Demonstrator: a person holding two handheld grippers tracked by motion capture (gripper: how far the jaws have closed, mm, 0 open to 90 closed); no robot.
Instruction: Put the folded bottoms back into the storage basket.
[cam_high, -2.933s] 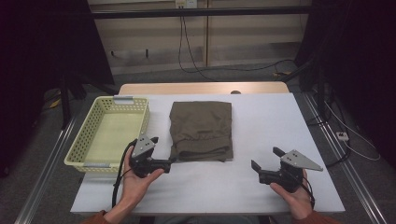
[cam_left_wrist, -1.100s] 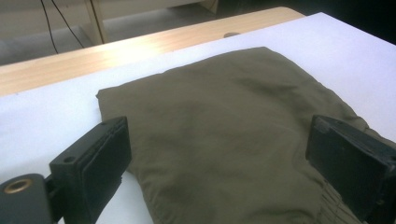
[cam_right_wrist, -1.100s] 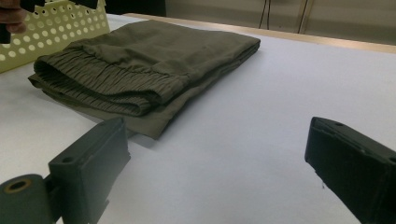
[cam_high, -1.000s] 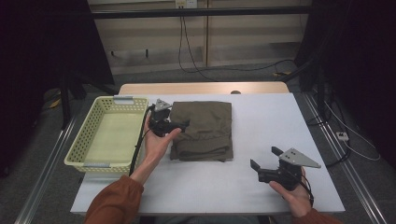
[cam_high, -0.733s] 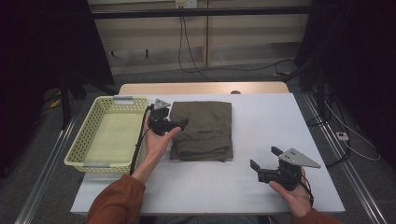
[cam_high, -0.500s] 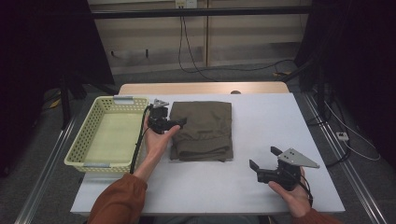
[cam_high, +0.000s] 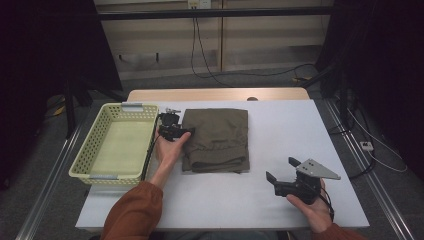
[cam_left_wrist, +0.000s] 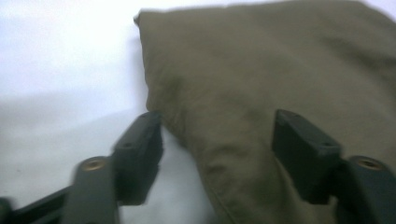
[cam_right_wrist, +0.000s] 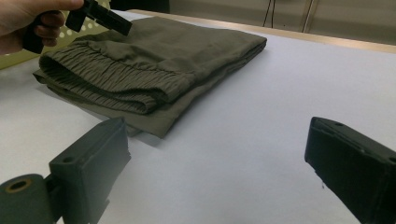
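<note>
One folded olive garment (cam_high: 216, 140), long axis front-to-back, waistband nearest; left gripper (cam_high: 181, 131) closing astride its edge.

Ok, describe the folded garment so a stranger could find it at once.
On the white table, just right of the yellow basket, lies the garment. It is olive-green cloth, folded into a rectangle with an elastic waistband at its near end, the sole fabric item there.

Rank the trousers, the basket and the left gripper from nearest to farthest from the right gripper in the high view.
From the right gripper:
1. Trousers, folded, mid-table, up and left.
2. Left gripper, at the trousers' far-left edge.
3. Basket, on the table's left side.
</note>
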